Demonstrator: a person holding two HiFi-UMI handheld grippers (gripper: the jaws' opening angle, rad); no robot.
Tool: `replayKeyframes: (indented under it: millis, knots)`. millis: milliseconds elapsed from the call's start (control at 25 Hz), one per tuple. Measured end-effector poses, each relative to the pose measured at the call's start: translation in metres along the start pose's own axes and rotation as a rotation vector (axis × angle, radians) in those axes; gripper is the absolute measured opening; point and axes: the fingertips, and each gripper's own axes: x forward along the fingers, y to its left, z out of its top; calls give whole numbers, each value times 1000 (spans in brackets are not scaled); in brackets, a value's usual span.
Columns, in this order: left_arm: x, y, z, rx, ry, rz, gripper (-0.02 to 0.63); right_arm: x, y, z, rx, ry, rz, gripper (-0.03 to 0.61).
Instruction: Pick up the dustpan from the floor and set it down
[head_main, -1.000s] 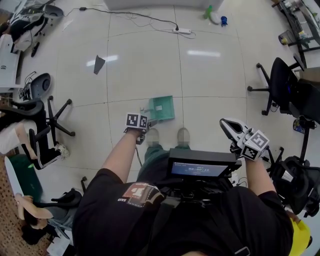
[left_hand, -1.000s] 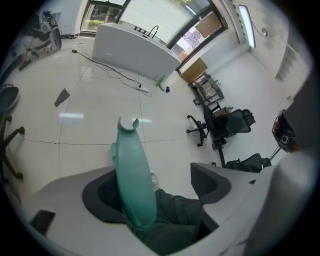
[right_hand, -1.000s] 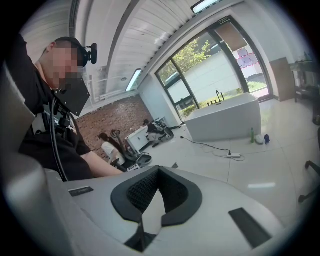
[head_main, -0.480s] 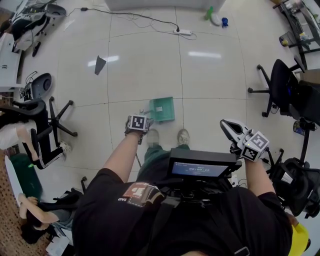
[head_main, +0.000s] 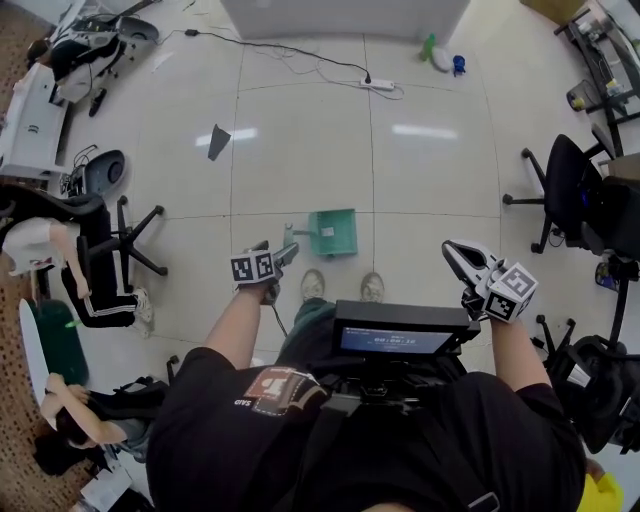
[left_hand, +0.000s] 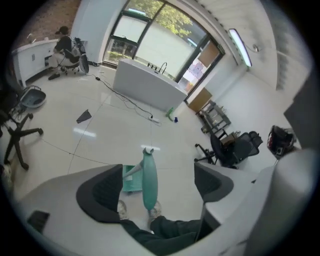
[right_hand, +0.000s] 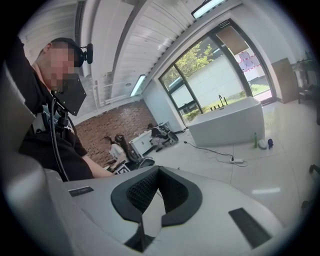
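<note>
On the pale tiled floor (head_main: 300, 150), just ahead of the person's 2 shoes (head_main: 313, 285), the green dustpan (head_main: 333, 232) rests with its handle (left_hand: 149, 180) reaching toward the left gripper (head_main: 278, 250). That gripper hangs above the floor near the handle's end, pointing steeply down. Its own view shows the 2 jaws spread wide, having just been opening. The handle sits in the gap and neither of the dark pads (left_hand: 102, 192) touches it, so the dustpan is let go. Whether the handle is truly level with the pads or a little beyond them is hard to judge in that wide-angle view.

The right gripper (head_main: 452, 250) is held off to the other side, well apart from the dustpan, aimed only slightly downward. Its pads meet at the tips with nothing caught between them.

Farther out on the floor lie a white power strip (head_main: 378, 84) with its black cable and a dark grey wedge (head_main: 217, 140). Black office chairs (head_main: 560, 175) stand at the right edge.
</note>
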Motion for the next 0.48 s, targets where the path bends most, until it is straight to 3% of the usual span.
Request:
replayKeyframes:
  millis: [160,280,400,480]
  knots:
    - [-68,-49,-7,-107,-186,-113,462,-49,15,17,-35,-27,44,23]
    - [-122,-99,-23,-164,-327,-217,428,-88,36,22,-80,-43,85,23]
    - [-177,-153,-48,-140,-438,-297,256,-128,67,28,-101,-73,98,23]
    - [-216,-182,-70,-94,-467,-324,175,-149,98,29,-111,-88,103,23]
